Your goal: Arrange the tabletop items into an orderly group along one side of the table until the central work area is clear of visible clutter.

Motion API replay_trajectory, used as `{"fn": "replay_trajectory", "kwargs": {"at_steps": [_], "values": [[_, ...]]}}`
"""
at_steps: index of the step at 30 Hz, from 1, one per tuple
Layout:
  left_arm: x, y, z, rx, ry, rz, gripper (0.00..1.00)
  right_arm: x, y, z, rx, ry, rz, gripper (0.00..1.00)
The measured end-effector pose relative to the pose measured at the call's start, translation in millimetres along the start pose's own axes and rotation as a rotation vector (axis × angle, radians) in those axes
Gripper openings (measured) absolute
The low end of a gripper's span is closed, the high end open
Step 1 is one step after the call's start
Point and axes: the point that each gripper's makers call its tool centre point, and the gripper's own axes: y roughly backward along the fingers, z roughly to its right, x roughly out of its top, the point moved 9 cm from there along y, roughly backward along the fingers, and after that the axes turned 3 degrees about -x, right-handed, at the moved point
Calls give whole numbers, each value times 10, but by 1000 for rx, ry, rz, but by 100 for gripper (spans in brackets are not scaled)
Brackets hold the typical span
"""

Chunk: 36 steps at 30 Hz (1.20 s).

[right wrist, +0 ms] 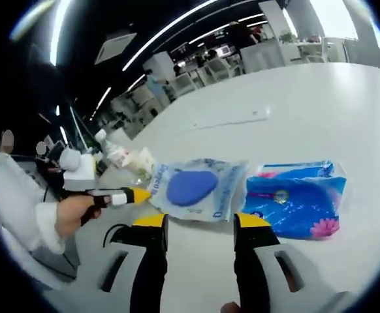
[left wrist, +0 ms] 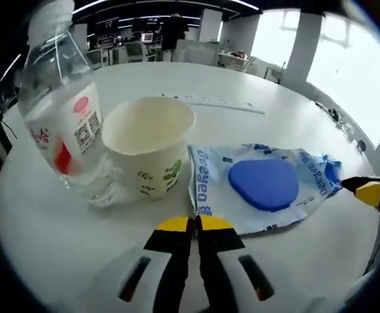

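A clear water bottle (left wrist: 63,124) with a white and red label stands at the left, touching a white paper cup (left wrist: 151,147). Right of the cup lies a flat blue-and-white packet (left wrist: 262,186) with a blue oval inside. My left gripper (left wrist: 195,223) is shut, its yellow tips on the packet's near corner. In the right gripper view the left gripper (right wrist: 138,194) meets the packet's (right wrist: 193,189) left edge, held by a hand (right wrist: 72,215). My right gripper (right wrist: 203,222) is open just short of the packet, with nothing between its jaws. A blue tissue pack (right wrist: 294,199) lies to its right.
The white table (left wrist: 294,98) stretches far behind the items. A long white strip (left wrist: 213,102) lies across it further back. Bottle (right wrist: 108,153) and cup (right wrist: 143,160) stand beyond the packet's left end. Office desks and chairs fill the background.
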Motion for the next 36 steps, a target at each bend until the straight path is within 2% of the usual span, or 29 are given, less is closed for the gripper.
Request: {"fn": "replay_trajectory", "kwargs": {"at_steps": [3, 7, 10, 13, 18, 23, 28, 36], "values": [[20, 56, 8, -1, 6, 14, 2, -36, 70, 5, 16, -14, -2, 47], [22, 156, 38, -11, 10, 31, 16, -70, 165, -5, 27, -15, 7, 48], [26, 221, 46, -22, 25, 48, 22, -80, 194, -13, 35, -25, 11, 51], [27, 318, 81, -33, 19, 67, 33, -74, 234, -55, 58, -37, 30, 53], [-19, 480, 88, -40, 21, 84, 46, -111, 309, -137, 80, -52, 47, 57], [-91, 676, 78, -36, 15, 104, 51, -184, 399, -182, 90, -47, 51, 58], [-144, 865, 41, -21, 18, 129, 60, -250, 469, -212, 97, -67, 61, 58], [-229, 1096, -37, 9, 27, 144, 60, -259, 464, -347, 131, -75, 76, 56]]}}
